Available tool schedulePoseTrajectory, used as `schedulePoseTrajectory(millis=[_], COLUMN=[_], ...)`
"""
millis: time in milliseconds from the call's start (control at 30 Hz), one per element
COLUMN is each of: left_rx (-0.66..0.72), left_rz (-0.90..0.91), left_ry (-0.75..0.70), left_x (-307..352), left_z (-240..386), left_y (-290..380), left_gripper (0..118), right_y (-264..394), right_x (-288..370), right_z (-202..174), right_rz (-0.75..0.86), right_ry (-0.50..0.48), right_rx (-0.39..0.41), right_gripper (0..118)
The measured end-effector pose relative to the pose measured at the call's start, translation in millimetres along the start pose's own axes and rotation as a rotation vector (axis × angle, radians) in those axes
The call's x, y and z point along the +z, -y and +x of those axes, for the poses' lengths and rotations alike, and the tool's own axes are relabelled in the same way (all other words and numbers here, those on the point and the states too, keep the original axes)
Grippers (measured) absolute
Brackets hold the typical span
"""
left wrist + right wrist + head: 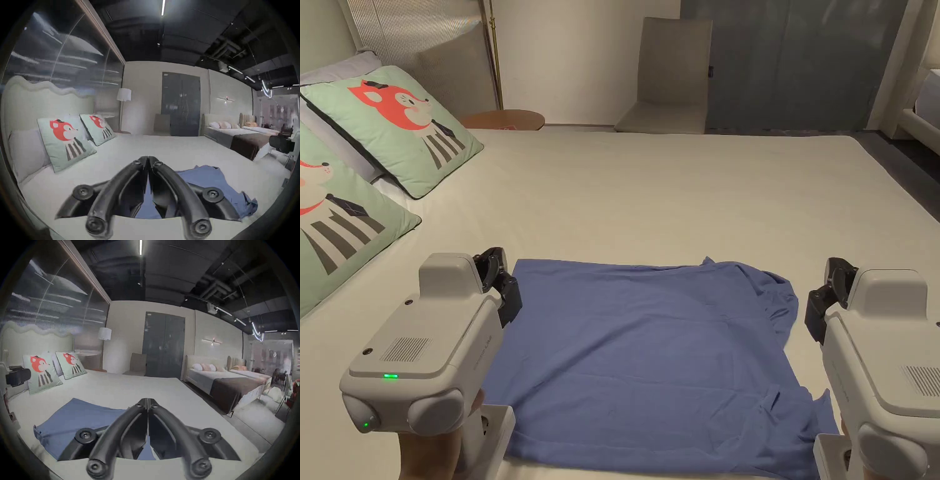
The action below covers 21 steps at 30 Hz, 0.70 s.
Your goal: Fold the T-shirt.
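Note:
A blue T-shirt (650,356) lies spread on the cream bed (675,187), smooth at its left and middle, bunched and wrinkled along its right edge. It also shows as blue cloth (211,183) in the left gripper view and as blue cloth (78,417) in the right gripper view. My left gripper (499,275) hovers at the shirt's far left corner, jaws together with nothing between them (148,160). My right gripper (831,290) hangs just right of the shirt's crumpled right edge, jaws also closed and empty (148,402).
Two green fox cushions (394,128) and a grey pillow lean at the bed's left. A beige chair (669,78), a round wooden side table (503,119) and a dark door stand beyond the bed. Other beds (227,382) lie to the right across a floor gap.

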<state>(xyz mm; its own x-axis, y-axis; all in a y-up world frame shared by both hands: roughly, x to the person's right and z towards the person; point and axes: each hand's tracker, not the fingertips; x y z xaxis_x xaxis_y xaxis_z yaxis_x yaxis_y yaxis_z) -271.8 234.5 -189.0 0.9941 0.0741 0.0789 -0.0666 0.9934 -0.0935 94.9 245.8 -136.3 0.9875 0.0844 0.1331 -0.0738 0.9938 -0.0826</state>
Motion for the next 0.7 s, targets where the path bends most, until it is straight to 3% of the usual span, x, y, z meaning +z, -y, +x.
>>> schedulePoseTrajectory(millis=[233,433,533,600,700], left_rx=[-0.024,-0.032,0.031,0.049,0.024], left_rz=[-0.066,-0.350,-0.483,-0.559,-0.615], left_ry=[-0.003,-0.062,-0.052,-0.040,-0.059], left_x=[-5.7,-19.6,-22.0,-16.1,-15.7], left_z=[-7.2,-31.3,-52.6,-60.6,-76.2], left_y=[2.9,28.8,46.5,59.8,82.1], left_gripper=[0,0,1,8,45], right_y=[1.6,8.6,17.0,21.9,19.5], right_x=[-2.7,-3.9,-8.2,-12.1,-9.1], right_z=[1.0,2.8,5.3,7.2,6.5], right_rz=[-0.005,-0.032,-0.051,-0.064,-0.084], right_ry=[-0.012,-0.022,-0.028,-0.034,-0.038], right_rx=[-0.001,-0.001,-0.001,0.001,0.014], right_gripper=[1,1,1,1,1])
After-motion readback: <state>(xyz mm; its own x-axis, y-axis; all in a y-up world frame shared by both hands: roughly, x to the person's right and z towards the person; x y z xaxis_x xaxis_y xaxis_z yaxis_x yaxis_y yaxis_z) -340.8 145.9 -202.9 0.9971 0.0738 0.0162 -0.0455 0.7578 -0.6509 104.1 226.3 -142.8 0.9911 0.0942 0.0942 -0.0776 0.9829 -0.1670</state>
